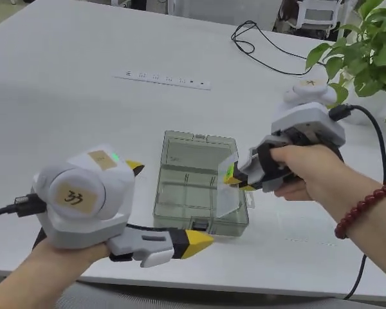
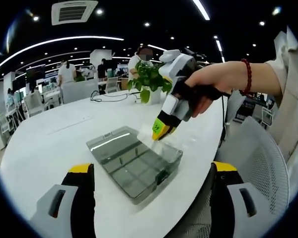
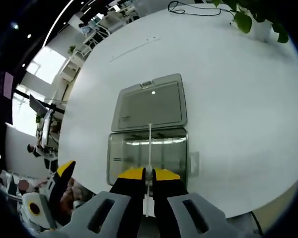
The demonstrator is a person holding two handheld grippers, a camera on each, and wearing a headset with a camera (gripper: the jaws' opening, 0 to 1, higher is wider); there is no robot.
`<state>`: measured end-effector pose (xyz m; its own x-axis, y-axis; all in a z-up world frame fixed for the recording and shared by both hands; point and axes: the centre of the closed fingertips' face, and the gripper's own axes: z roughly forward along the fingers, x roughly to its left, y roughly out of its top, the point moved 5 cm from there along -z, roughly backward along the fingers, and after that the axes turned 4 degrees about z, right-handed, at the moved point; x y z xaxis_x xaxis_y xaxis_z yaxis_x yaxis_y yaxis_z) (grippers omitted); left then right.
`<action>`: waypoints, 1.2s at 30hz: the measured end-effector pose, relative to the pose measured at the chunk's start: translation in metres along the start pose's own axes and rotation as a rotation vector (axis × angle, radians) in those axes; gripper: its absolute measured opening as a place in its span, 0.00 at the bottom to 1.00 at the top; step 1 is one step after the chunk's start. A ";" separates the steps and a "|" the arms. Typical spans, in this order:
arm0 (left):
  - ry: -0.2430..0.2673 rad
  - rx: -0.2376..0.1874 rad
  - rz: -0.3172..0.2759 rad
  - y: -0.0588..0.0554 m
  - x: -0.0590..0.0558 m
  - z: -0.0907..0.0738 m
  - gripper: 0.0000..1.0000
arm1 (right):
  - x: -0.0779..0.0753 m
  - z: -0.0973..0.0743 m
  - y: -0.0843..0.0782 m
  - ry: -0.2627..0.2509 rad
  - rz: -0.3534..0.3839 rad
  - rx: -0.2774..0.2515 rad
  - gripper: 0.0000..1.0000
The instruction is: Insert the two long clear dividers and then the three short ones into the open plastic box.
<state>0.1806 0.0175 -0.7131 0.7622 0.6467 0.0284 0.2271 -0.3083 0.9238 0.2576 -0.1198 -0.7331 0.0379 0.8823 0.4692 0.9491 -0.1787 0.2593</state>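
Note:
The open clear plastic box [image 1: 180,215] sits near the table's front edge, its lid [image 1: 199,147] folded back flat. My right gripper [image 1: 235,178] is shut on a clear divider [image 1: 228,193] and holds it over the box's right part. In the right gripper view the divider [image 3: 149,141] shows edge-on as a thin line above the box [image 3: 129,151], running out from my right gripper [image 3: 149,174]. My left gripper [image 1: 169,204] stands open at the box's near left with nothing in it. The left gripper view has my left gripper [image 2: 151,168] wide open before the box [image 2: 124,166], and the right gripper [image 2: 161,130] with the divider [image 2: 164,148].
A white power strip [image 1: 164,79] lies further back. A black cable [image 1: 257,45] and a potted plant [image 1: 367,45] are at the back right. A small clear piece [image 3: 194,162] lies against the box's right side. A mesh chair [image 2: 268,163] stands by the table edge.

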 end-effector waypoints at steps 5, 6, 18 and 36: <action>-0.009 -0.019 0.010 0.003 -0.001 0.001 1.00 | -0.004 0.008 0.001 -0.019 0.006 0.031 0.06; -0.012 -0.018 0.019 0.003 -0.002 0.002 1.00 | -0.004 0.010 0.001 -0.022 0.006 0.039 0.06; -0.014 -0.004 0.034 0.002 0.000 0.003 1.00 | -0.013 0.026 0.002 -0.035 0.051 0.087 0.06; -0.009 0.005 0.021 0.000 0.005 0.002 0.98 | -0.006 0.027 -0.003 -0.036 0.048 0.112 0.06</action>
<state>0.1857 0.0190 -0.7137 0.7722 0.6339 0.0439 0.2147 -0.3252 0.9210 0.2633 -0.1130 -0.7593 0.0930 0.8893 0.4478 0.9749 -0.1727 0.1404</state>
